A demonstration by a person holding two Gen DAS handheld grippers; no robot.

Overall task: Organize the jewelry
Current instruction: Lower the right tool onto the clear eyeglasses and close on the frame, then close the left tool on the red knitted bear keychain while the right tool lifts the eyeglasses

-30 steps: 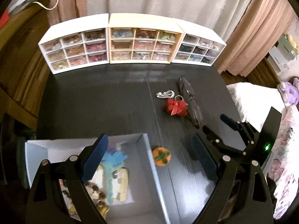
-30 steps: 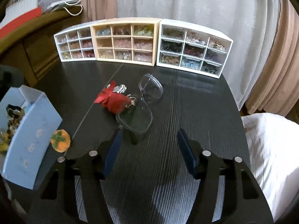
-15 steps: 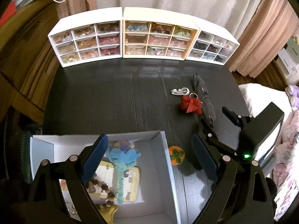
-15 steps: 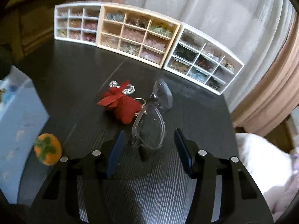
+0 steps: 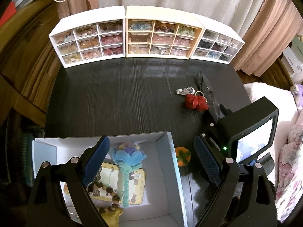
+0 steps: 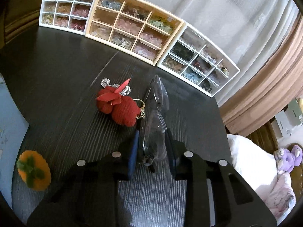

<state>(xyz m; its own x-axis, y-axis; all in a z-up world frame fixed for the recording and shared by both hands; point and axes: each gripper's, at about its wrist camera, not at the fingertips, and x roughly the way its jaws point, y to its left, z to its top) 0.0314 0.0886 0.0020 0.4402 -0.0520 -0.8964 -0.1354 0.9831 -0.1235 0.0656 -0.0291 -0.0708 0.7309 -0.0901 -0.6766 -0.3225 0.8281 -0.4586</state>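
Observation:
Clear-lensed glasses (image 6: 155, 132) lie folded on the black table (image 6: 66, 113). My right gripper (image 6: 151, 141) is closing on their near lens, and both blue pads touch its edges. A red knitted charm (image 6: 121, 109) with a key ring sits just left of the glasses, with a silver ring piece (image 6: 106, 82) behind it. An orange felt pumpkin (image 6: 34, 172) rests beside the white box (image 5: 170, 151). My left gripper (image 5: 151, 151) hangs open over that box, which holds a blue fuzzy flower (image 5: 128, 157), a bead string and a card. The right gripper (image 5: 214, 117) also shows in the left wrist view.
Three small drawer cabinets (image 5: 162, 36) full of beads line the table's back edge before curtains. A bed with a purple plush toy (image 6: 287, 157) stands off the table's right side. Wooden furniture borders the left.
My right gripper has moved forward and rolled, and its jaws have narrowed from wide apart to around the glasses' near lens. The left gripper has stayed open over the box.

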